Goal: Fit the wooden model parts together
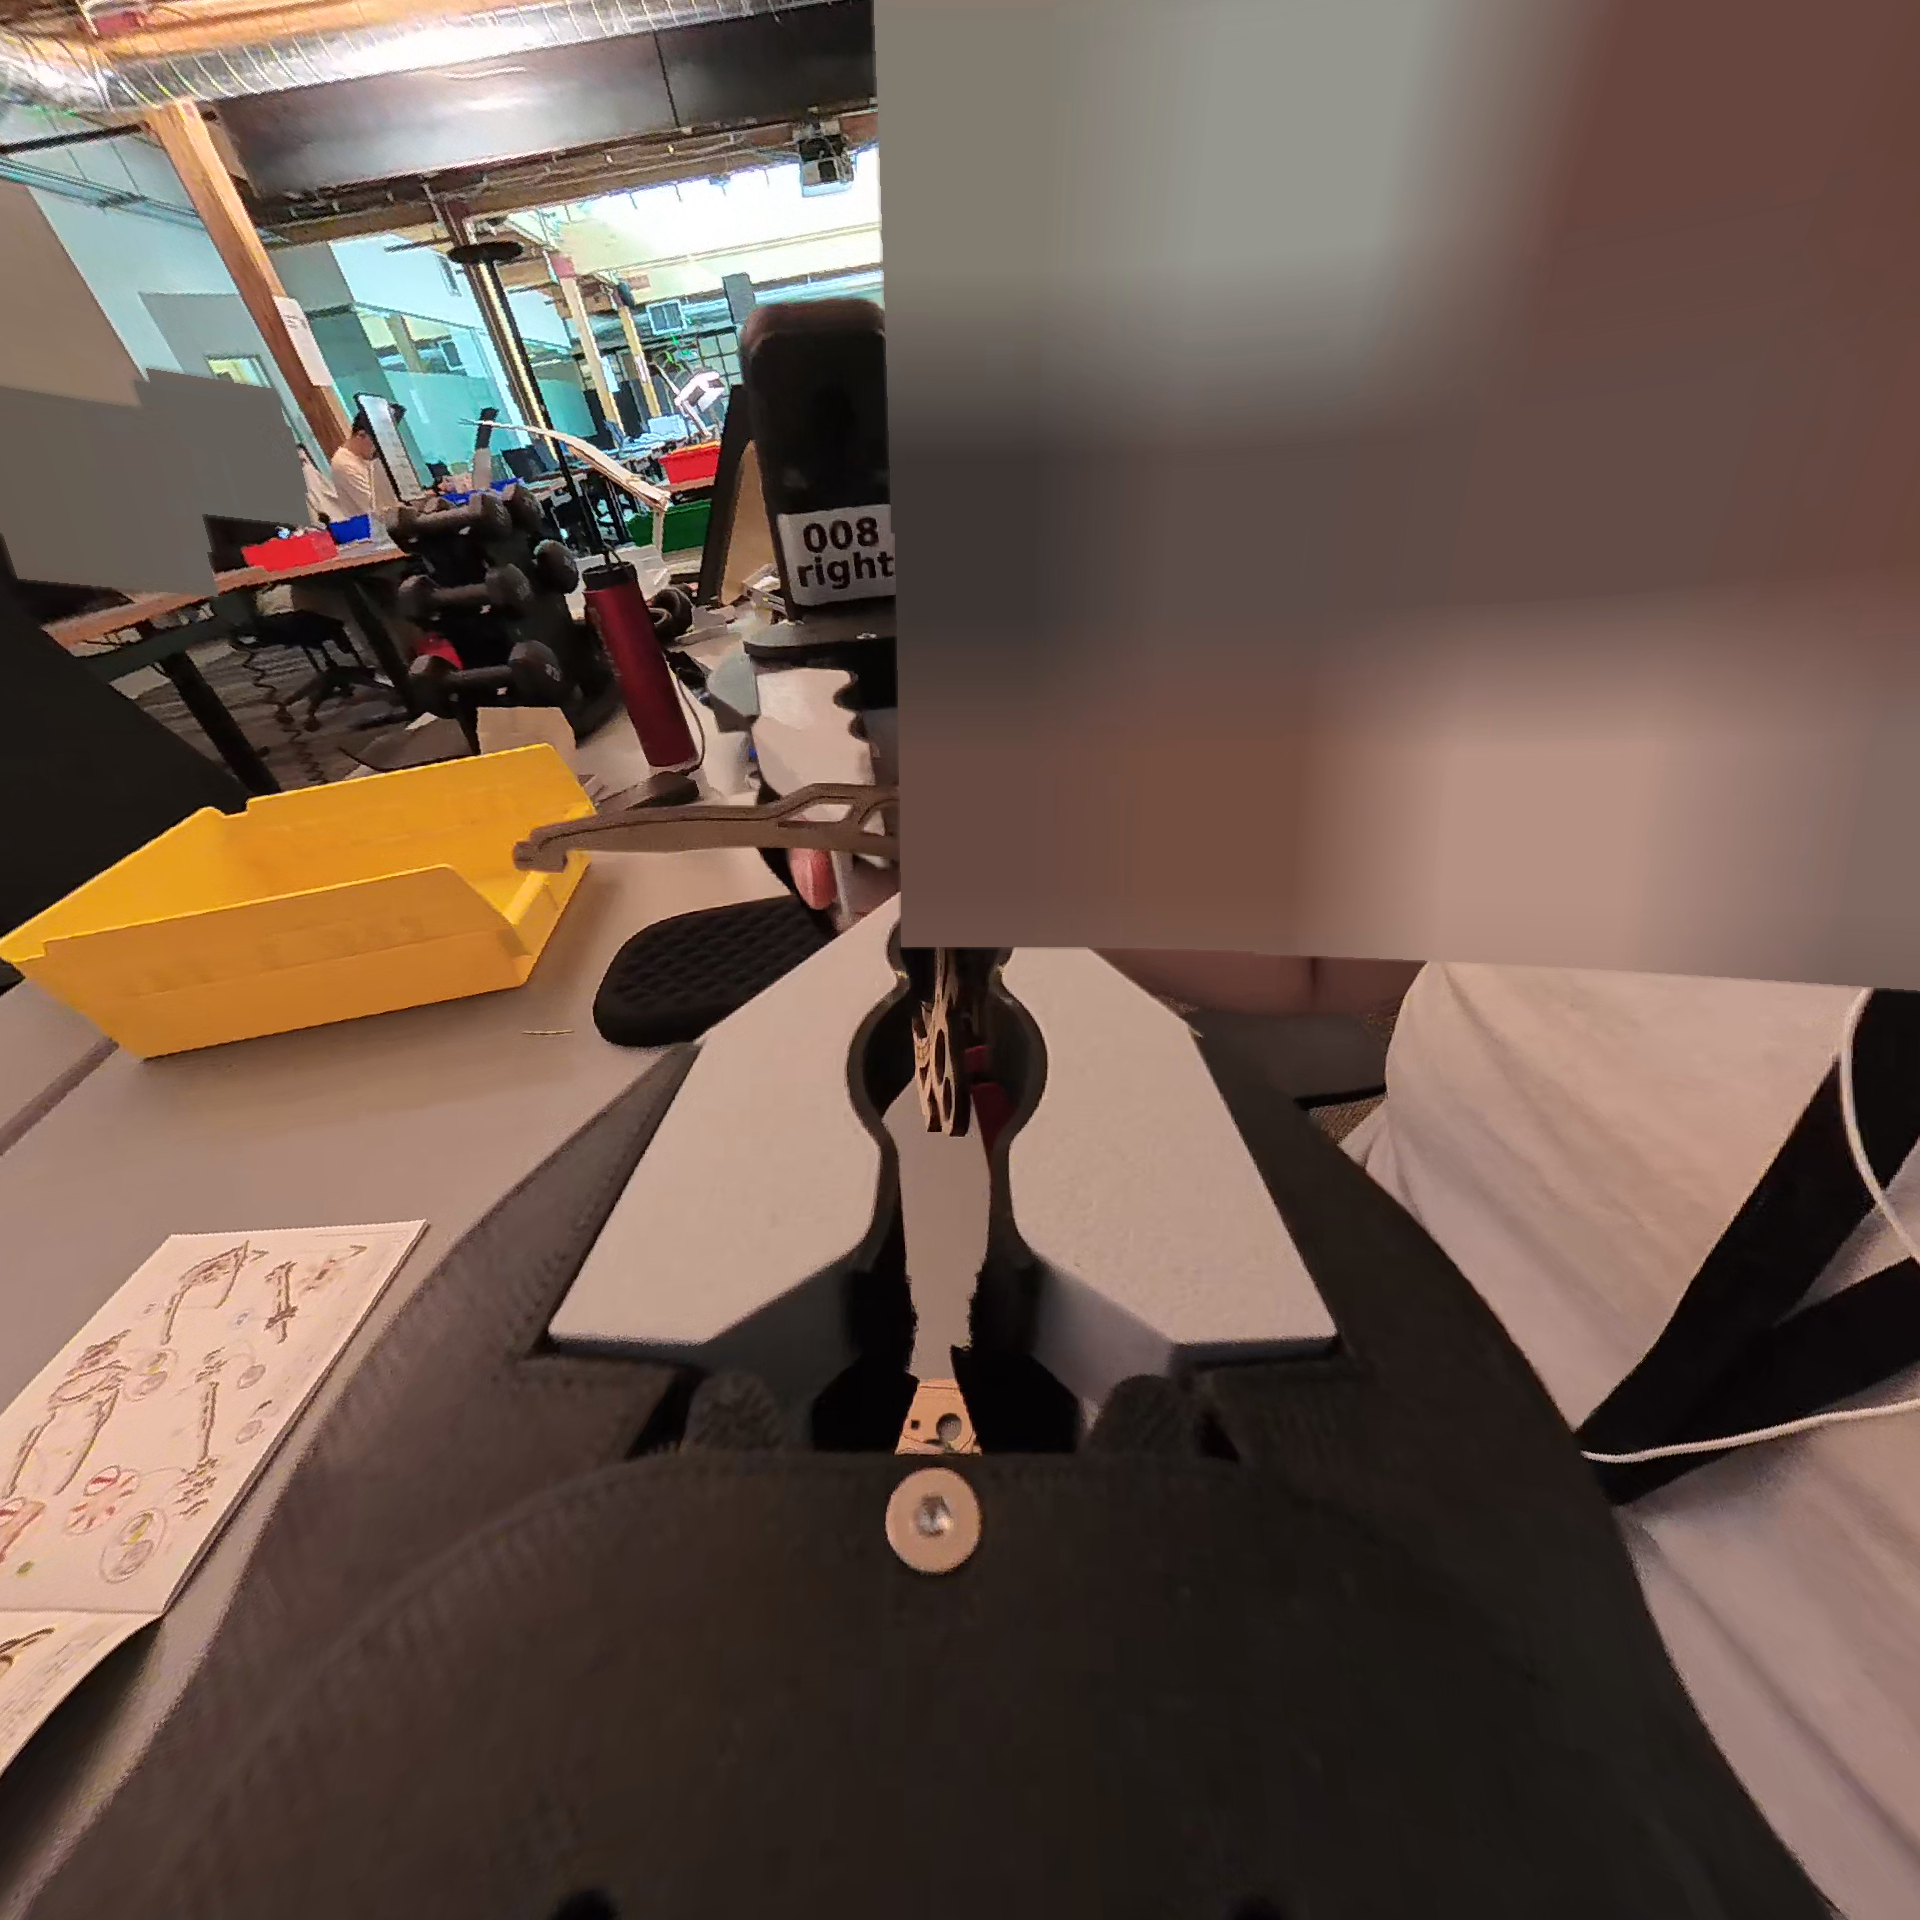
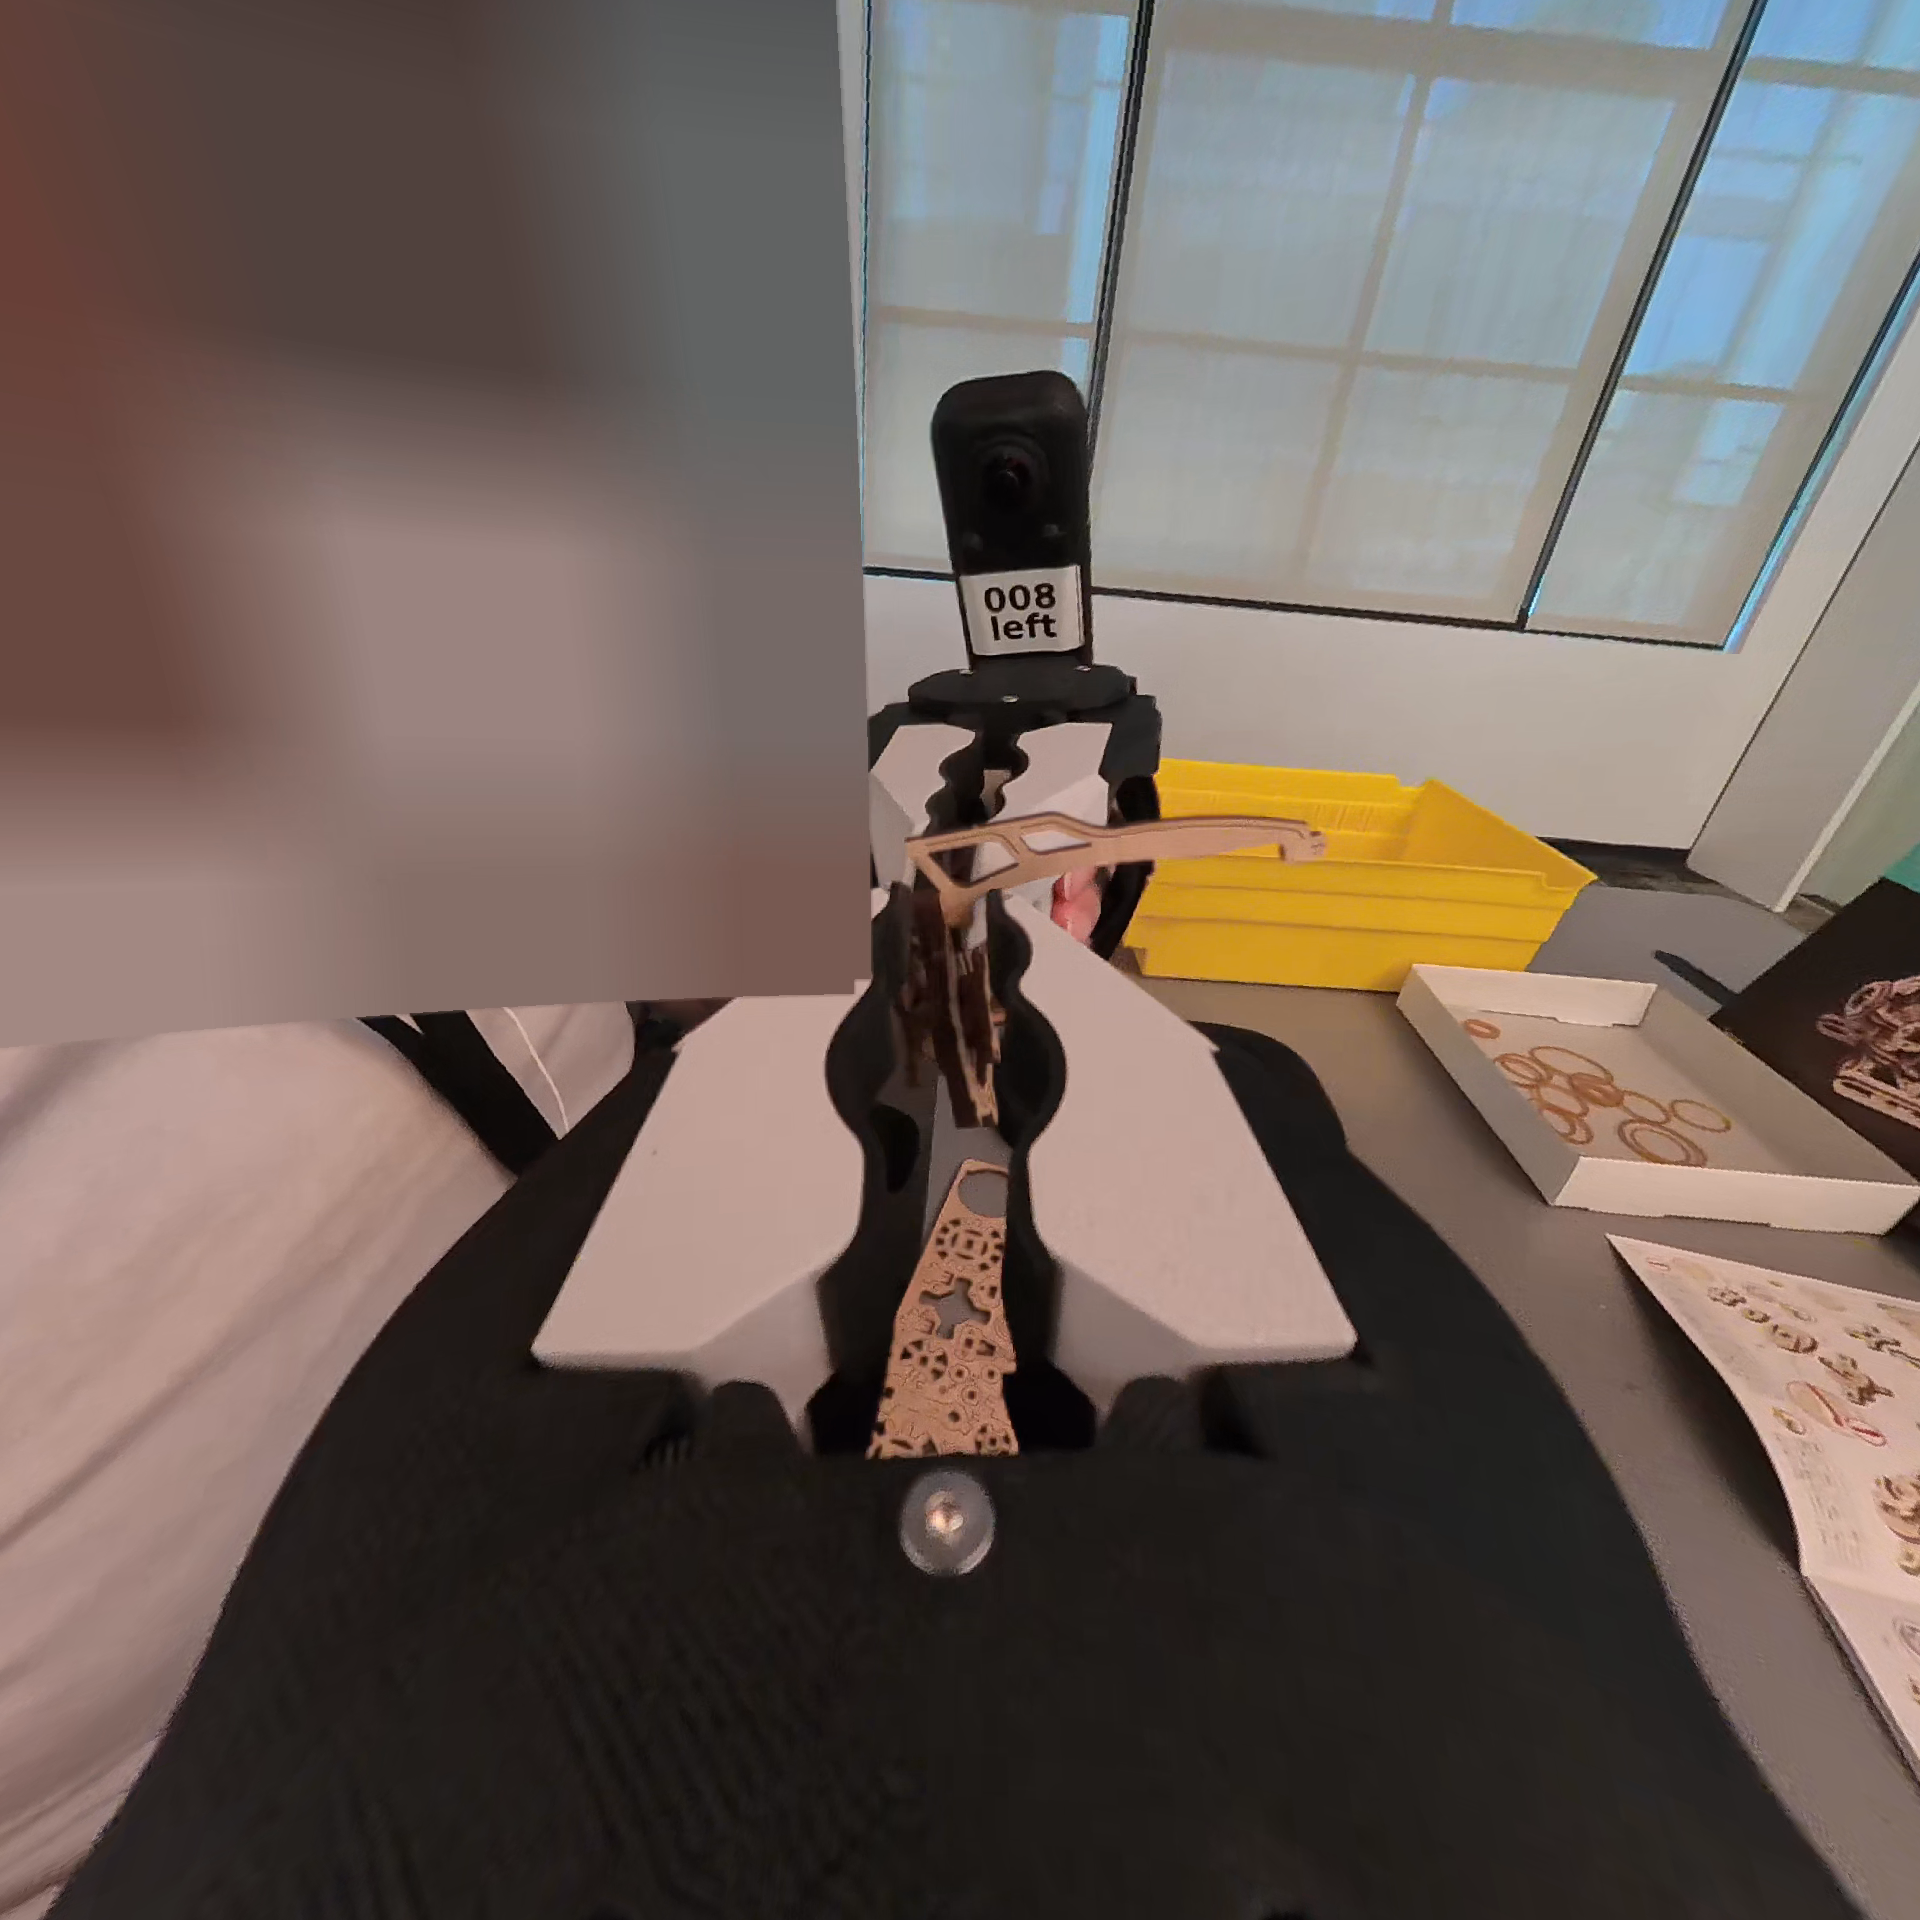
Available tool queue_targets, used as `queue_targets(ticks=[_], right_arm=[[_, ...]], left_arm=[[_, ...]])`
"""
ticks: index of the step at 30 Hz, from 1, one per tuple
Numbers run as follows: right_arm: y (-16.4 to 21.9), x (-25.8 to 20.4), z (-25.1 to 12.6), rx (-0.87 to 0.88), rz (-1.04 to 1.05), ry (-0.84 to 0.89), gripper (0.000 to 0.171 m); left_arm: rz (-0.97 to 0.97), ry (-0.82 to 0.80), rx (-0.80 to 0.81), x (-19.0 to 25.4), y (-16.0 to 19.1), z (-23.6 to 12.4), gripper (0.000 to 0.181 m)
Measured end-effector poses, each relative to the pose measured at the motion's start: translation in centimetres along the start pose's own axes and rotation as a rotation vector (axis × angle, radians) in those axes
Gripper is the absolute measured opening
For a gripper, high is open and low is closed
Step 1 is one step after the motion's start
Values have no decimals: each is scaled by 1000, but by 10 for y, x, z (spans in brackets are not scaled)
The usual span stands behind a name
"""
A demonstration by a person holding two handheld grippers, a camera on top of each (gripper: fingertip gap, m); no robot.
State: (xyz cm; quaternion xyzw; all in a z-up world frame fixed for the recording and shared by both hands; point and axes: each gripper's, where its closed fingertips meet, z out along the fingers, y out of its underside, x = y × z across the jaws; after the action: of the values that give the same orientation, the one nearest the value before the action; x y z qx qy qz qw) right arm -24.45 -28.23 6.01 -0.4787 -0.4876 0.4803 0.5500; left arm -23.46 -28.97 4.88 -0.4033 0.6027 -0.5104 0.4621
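Right wrist view: both grippers' fingers [image 2: 1143, 1195] clamp the wooden model [image 2: 951, 1003] between them. Thin fretwork, light, brittle; long arm [image 2: 1122, 840] snaps easily — grip the thicker core.

An open-plan workshop or lab: beyond the yellow plastic bin [image 1: 301, 914] on the grey table [image 1: 343, 1132] stand desks, a black dumbbell rack [image 1: 483, 613] and exposed ceiling ducts [image 1: 343, 47].

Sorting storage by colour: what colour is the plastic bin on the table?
Yellow. The bin shows best in the left wrist view.
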Motion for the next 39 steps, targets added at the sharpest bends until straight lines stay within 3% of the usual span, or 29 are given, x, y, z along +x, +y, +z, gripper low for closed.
queue_targets(ticks=[25, 29, 39], right_arm=[[2, -4, -4, -23, 10, -21, 8], [-2, -5, -7, 19, 2, -23, 3], [-3, -2, -9, 59, 10, -9, 8]], left_arm=[[33, 12, -9, 2, 2, 6, 4], [34, -22, 22, -2, -2, 7, 12], [35, -15, 43, -1, -3, 7, 3]])
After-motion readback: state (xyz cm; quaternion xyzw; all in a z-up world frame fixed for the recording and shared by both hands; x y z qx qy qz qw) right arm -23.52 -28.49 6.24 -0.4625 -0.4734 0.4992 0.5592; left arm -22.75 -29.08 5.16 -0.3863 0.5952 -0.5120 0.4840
